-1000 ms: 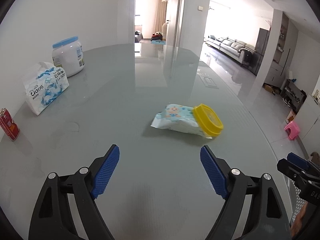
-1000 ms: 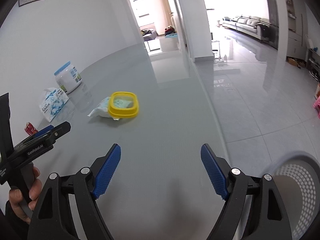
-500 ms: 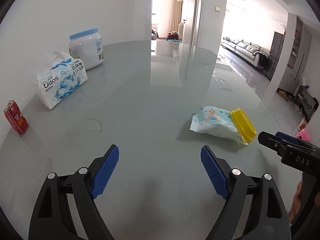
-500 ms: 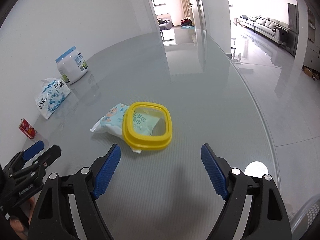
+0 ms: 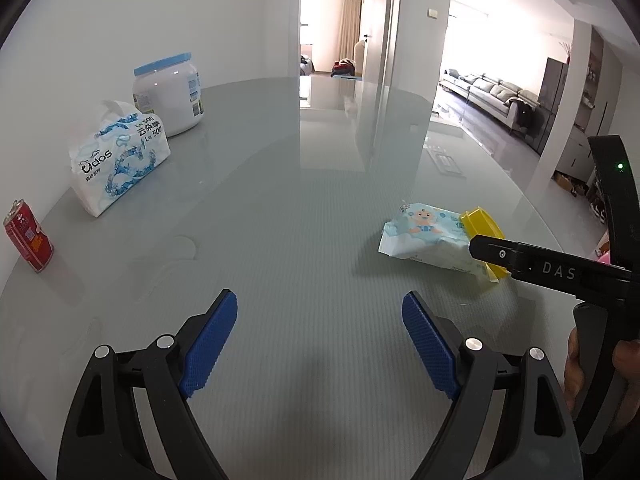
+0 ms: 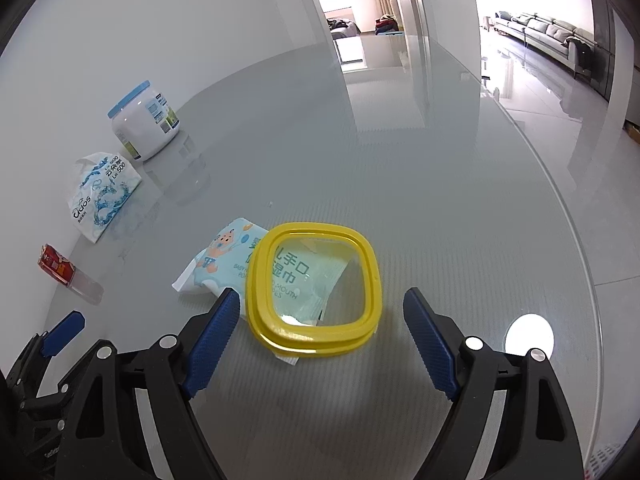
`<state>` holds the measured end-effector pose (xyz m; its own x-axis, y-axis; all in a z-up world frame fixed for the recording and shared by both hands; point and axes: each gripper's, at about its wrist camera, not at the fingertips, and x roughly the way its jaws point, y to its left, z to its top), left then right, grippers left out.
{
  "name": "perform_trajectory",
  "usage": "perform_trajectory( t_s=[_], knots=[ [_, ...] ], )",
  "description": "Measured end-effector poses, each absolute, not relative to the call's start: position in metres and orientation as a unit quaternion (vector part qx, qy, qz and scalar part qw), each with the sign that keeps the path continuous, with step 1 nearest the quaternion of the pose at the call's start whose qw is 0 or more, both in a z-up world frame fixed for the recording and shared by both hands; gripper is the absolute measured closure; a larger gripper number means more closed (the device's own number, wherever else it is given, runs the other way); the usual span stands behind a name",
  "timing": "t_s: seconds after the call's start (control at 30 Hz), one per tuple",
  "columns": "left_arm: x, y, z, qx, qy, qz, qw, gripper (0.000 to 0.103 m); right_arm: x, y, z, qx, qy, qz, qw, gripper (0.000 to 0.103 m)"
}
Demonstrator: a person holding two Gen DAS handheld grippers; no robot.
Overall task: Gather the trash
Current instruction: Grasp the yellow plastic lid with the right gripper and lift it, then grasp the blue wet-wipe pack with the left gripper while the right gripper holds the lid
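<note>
A pack of baby wet wipes (image 6: pixel 224 256) lies on the grey glass table (image 6: pixel 440 200), with a yellow-rimmed clear lid (image 6: pixel 372 280) leaning over its near end. My right gripper (image 6: pixel 322 304) is open and hovers just in front of the lid, touching nothing. Its left fingertip is beside the pack's corner. My left gripper (image 5: pixel 320 300) is open over bare table, with the wipes (image 5: pixel 424 232) and lid (image 5: pixel 480 220) off to its right. One right-gripper finger (image 5: pixel 520 258) crosses in front of them. A red can (image 5: pixel 28 236) stands at the far left.
A tissue pack (image 5: pixel 120 160) and a white jar with a blue lid (image 5: pixel 168 92) stand near the wall at the back left. The table's curved edge (image 6: pixel 580 240) runs along the right, with floor beyond. A person's hand (image 5: pixel 576 368) holds the right gripper.
The right gripper has come forward and down, so the wipes and lid now sit just before its fingers. It has slid further into the left view. Both grippers stay open.
</note>
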<state>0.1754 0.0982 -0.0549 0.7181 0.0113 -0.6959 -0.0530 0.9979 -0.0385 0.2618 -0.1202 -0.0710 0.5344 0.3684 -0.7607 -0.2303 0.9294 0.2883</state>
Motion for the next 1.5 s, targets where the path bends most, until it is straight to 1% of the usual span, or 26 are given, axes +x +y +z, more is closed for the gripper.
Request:
perform_trajectory(
  t_s=[0.3,0.33,0.37,0.4,0.57,0.7,0.97,1.2,1.5],
  knots=[
    [0.175,0.098,-0.057,-0.028,0.376,0.015,0.926,0.020,0.263,-0.118,-0.071,0.076,0.443,0.186,0.874,0.023],
    [0.175,0.097,-0.056,-0.027,0.377,0.016,0.926,0.020,0.262,-0.117,-0.070,0.074,0.440,0.190,0.875,0.025],
    [0.175,0.097,-0.056,-0.028,0.377,0.015,0.926,0.020,0.260,-0.115,-0.070,0.072,0.438,0.193,0.875,0.033],
    [0.175,0.097,-0.056,-0.028,0.377,0.015,0.926,0.020,0.258,-0.113,-0.069,0.067,0.436,0.195,0.876,0.037],
    [0.175,0.094,-0.058,-0.027,0.378,0.015,0.925,0.020,0.250,-0.114,-0.068,0.065,0.429,0.202,0.878,0.037],
    [0.173,0.090,-0.059,-0.026,0.378,0.012,0.925,0.020,0.240,-0.123,-0.063,0.084,0.417,0.195,0.884,0.037],
    [0.178,0.075,-0.053,-0.032,0.381,0.005,0.924,0.020,0.213,-0.158,-0.048,0.091,0.373,0.128,0.914,0.037],
    [0.200,0.037,-0.047,-0.044,0.383,-0.015,0.923,0.020,0.199,-0.195,-0.046,0.119,0.354,0.086,0.924,0.037],
    [0.232,0.006,-0.064,-0.049,0.413,-0.011,0.909,0.020,0.197,-0.219,-0.051,0.165,0.352,0.100,0.916,0.037]
  ],
)
